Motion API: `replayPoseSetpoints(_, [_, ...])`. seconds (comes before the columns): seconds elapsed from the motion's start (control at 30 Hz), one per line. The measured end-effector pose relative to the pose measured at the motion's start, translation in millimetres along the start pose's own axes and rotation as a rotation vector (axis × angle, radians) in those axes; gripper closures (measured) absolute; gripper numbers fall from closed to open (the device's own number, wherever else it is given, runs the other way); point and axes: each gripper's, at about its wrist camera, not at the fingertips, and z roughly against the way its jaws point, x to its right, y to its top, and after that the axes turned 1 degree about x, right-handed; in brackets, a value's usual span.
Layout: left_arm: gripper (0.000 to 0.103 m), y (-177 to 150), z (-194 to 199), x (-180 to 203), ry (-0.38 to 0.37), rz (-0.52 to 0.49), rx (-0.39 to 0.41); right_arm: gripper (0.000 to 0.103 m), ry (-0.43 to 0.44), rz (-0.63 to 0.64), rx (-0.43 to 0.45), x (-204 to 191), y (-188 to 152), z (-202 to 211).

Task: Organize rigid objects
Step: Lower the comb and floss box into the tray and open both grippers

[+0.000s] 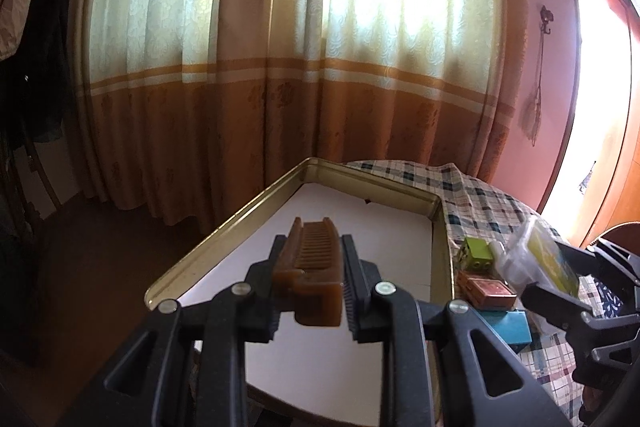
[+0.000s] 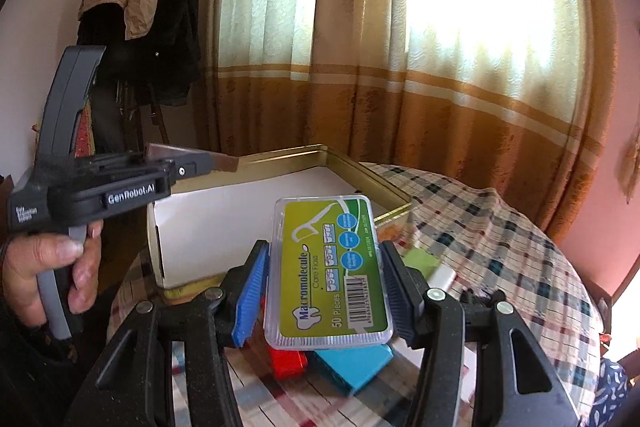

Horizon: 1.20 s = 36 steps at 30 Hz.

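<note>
My left gripper (image 1: 312, 243) is shut on a brown comb (image 1: 316, 263), held lengthwise above a gold tin (image 1: 224, 227) with a white lining. In the right wrist view a hand carries that left gripper (image 2: 192, 165) at the left, and the comb (image 2: 224, 161) pokes out over the tin (image 2: 360, 175). My right gripper (image 2: 324, 247) is shut on a clear floss box (image 2: 328, 275) with a green and yellow label, held above the table just right of the tin. The left wrist view shows the right gripper (image 1: 560, 267) and the floss box (image 1: 536, 259) at its right edge.
On the plaid tablecloth (image 2: 500, 247) beside the tin lie a green block (image 1: 476, 253), a red-brown box (image 1: 488, 293) and a blue box (image 1: 508, 325). Curtains (image 1: 280, 67) hang behind the round table. Coats (image 2: 140, 7) hang on a rack at the left.
</note>
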Motion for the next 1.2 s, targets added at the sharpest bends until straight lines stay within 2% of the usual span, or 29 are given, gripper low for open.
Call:
replayPoseSetpoints(0.23, [0.079,12.7,-13.1,-3.9,0.003,-0.009,-0.022,0.046,0.023,-0.027,-0.046,-1.7,22.5,-33.2])
replayPoseSetpoints(0.53, [0.079,30.1,-35.8,-11.0,0.016,-0.017,-0.091,0.046,0.025,-0.056,-0.109,-5.9,41.2,-78.3])
replayPoseSetpoints(0.83, [0.079,40.1,-55.5,-12.2,0.040,-0.033,-0.172,0.046,0.028,-0.068,-0.193,-8.2,44.7,-114.1])
replayPoseSetpoints(1.2, [0.079,44.5,-76.1,-8.6,0.056,-0.063,-0.261,0.046,0.019,-0.061,-0.263,-12.0,43.4,-139.4])
